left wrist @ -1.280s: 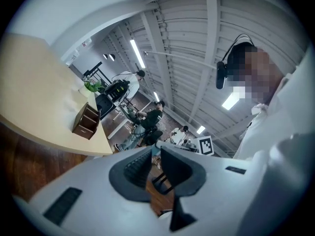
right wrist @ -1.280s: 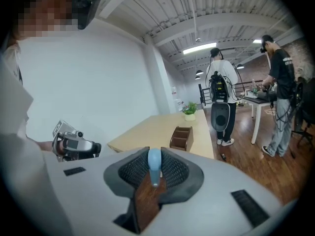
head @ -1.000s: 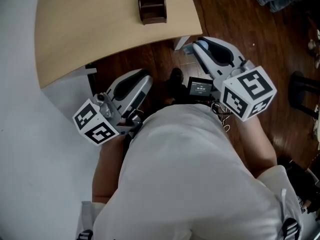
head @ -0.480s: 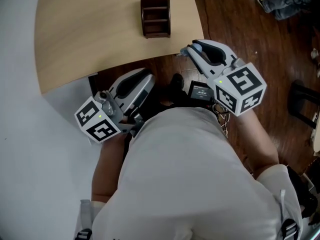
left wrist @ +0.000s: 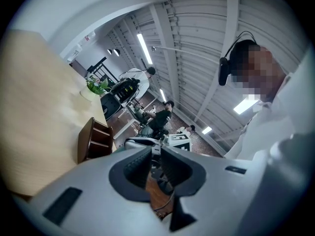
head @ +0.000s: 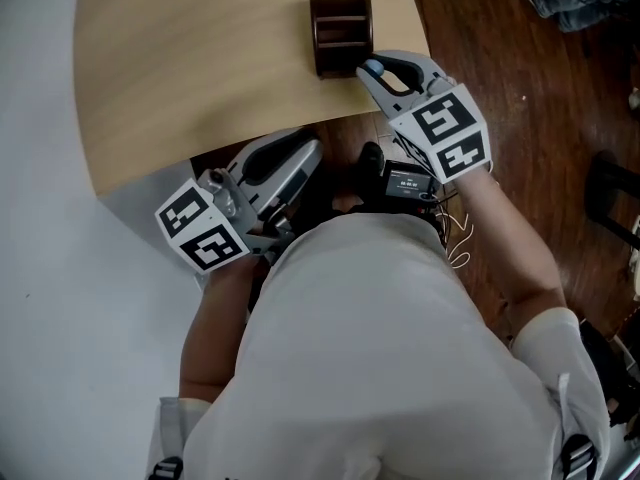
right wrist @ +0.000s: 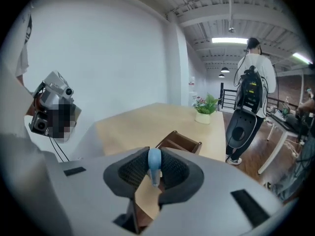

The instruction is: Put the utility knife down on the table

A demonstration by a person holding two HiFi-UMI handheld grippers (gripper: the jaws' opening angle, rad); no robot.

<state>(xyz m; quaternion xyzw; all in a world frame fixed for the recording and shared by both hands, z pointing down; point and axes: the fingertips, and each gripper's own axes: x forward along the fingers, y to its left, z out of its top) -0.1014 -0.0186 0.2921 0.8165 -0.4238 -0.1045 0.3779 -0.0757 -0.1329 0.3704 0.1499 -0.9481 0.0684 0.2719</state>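
My right gripper [head: 378,69] is shut on a light blue utility knife [right wrist: 154,162], which stands upright between the pads. In the head view the knife's blue tip [head: 372,67] shows just over the near right corner of the light wooden table [head: 200,68], right beside a dark brown wooden organizer [head: 340,30]. My left gripper [head: 308,154] hangs lower, off the table's near edge and over the floor. In the left gripper view that gripper [left wrist: 155,163] has its pads a narrow gap apart with nothing between them.
The organizer [right wrist: 178,142] stands just ahead of the knife, and a potted plant [right wrist: 205,109] sits at the table's far end. A person with a backpack [right wrist: 252,77] stands beyond the table. Dark wood floor [head: 520,98] lies to the right.
My right gripper has carried the knife up and left from over the floor to the table's corner beside the organizer. The left gripper has shifted a little toward the table's edge.
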